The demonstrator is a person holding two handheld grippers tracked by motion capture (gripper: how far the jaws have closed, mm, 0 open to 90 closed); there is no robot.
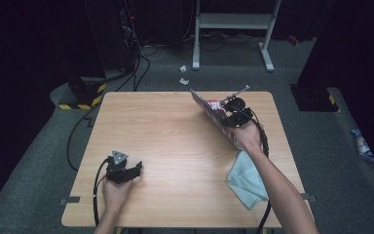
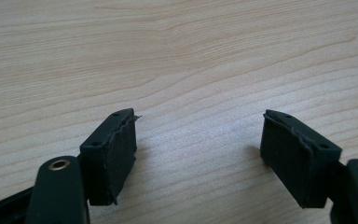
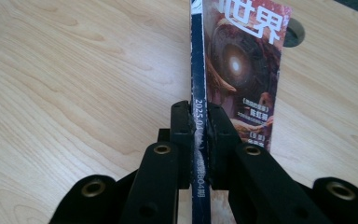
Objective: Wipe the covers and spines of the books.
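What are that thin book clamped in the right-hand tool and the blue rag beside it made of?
The magazine looks like glossy printed paper: a shiny colour cover and a thin blue spine, pinched by the right gripper. The cloth seems soft fabric, perhaps microfibre: matte, pale blue, lying crumpled in folds.

I work in a lab or recording studio: my pale wooden tabletop (image 1: 175,146) stands on grey carpet (image 1: 321,136) among black curtains, loose cables (image 1: 141,58), hazard-striped stand bases (image 1: 80,100) and a white metal frame (image 1: 233,22).
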